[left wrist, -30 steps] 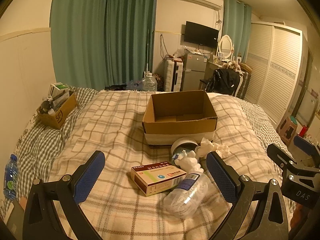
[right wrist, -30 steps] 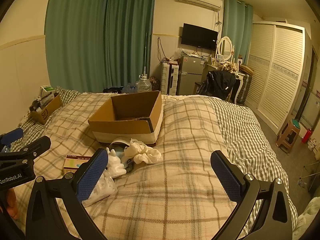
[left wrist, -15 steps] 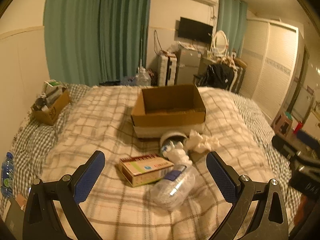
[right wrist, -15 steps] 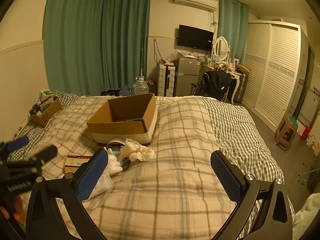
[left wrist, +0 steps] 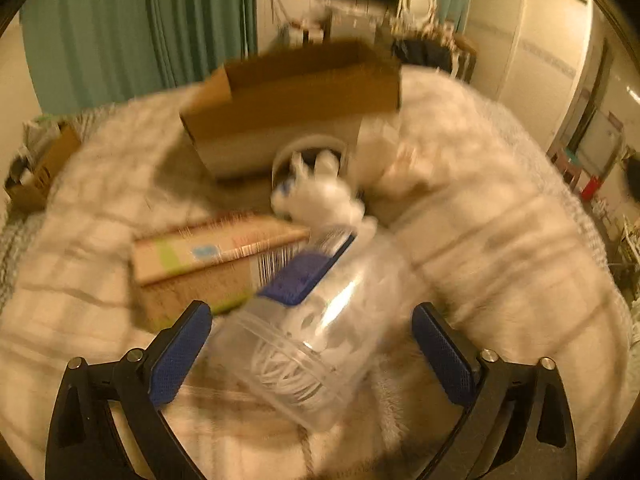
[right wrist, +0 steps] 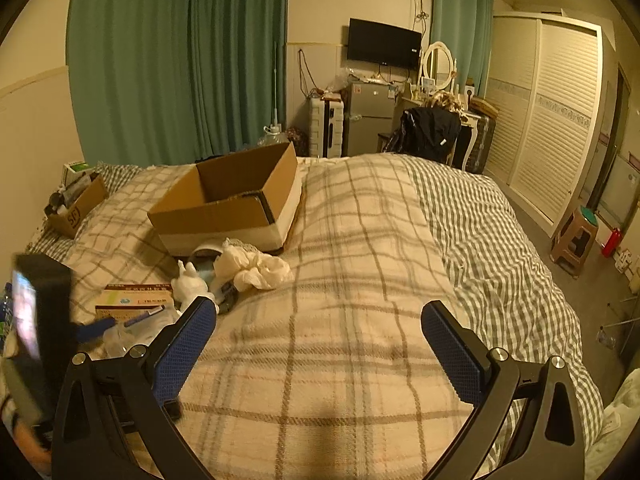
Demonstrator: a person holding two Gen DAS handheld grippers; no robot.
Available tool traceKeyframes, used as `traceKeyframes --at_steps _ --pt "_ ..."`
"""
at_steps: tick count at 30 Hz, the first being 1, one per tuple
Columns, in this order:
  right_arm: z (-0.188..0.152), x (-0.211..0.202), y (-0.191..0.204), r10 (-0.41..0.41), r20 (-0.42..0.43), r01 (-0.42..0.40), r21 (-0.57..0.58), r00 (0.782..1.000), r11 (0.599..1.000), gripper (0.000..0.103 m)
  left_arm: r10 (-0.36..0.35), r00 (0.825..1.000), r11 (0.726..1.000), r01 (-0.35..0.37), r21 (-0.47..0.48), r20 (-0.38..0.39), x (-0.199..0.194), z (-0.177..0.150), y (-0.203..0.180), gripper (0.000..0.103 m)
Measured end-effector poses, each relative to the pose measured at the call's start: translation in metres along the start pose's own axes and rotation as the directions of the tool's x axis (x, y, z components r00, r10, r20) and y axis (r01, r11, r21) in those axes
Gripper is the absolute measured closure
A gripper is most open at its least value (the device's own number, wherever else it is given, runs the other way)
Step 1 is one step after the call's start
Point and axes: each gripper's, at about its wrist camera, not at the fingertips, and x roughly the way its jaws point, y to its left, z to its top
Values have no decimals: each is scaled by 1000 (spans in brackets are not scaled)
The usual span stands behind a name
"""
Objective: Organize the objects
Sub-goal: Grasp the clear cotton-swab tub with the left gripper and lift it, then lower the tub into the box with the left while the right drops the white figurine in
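A clear plastic jar of cotton swabs [left wrist: 316,332] with a blue label lies on the bed between the open fingers of my left gripper [left wrist: 312,356]; the pads do not touch it. Beside it lie a medicine box [left wrist: 200,264], a white figurine [left wrist: 324,196], a tape roll [left wrist: 308,152] and a white cloth [left wrist: 392,156]. An open cardboard box [left wrist: 296,92] stands behind them. My right gripper [right wrist: 320,348] is open and empty over the plaid blanket, right of the pile [right wrist: 240,268]. The left wrist view is blurred.
A small cardboard box [right wrist: 76,208] full of items sits at the bed's far left by the wall. A stool [right wrist: 576,236] and a red extinguisher [right wrist: 612,242] stand on the floor at right. Wardrobe, desk and fridge lie beyond the bed.
My left gripper has moved forward and down onto the pile, so the swab jar now lies between its fingers. The right gripper has drifted slightly back and stays open.
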Motion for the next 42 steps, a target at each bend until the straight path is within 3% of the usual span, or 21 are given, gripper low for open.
traceKeyframes --at_steps 3,10,23,27,31,35,38,42 --pt "-3 2 -1 0 -7 0 0 1000 1000 0 -65 998 998 65 -24 8 -1 -1 5 15" --pt "-2 3 11 8 -16 -8 -27 1000 1000 0 -72 989 997 74 -15 132 -41 -3 7 27" --pt "24 35 63 94 -54 -101 -128 994 987 0 50 950 988 -1 -155 309 -101 30 85 36" --pt "35 59 92 110 -73 -122 -193 991 974 0 112 937 979 -47 -199 330 -104 35 109 36" --pt "29 99 118 91 -143 -123 -232 986 965 3 167 930 975 -106 -196 326 -93 30 114 36" --pt "17 132 125 87 -234 -140 -217 968 966 10 153 945 975 -97 -199 287 -76 23 116 36" --pt "13 149 128 97 -285 -159 -201 954 967 10 153 946 975 -97 -200 287 -76 18 115 36" --pt "6 163 134 93 -329 -170 -214 940 962 22 135 949 977 -80 -196 286 -77 17 112 36"
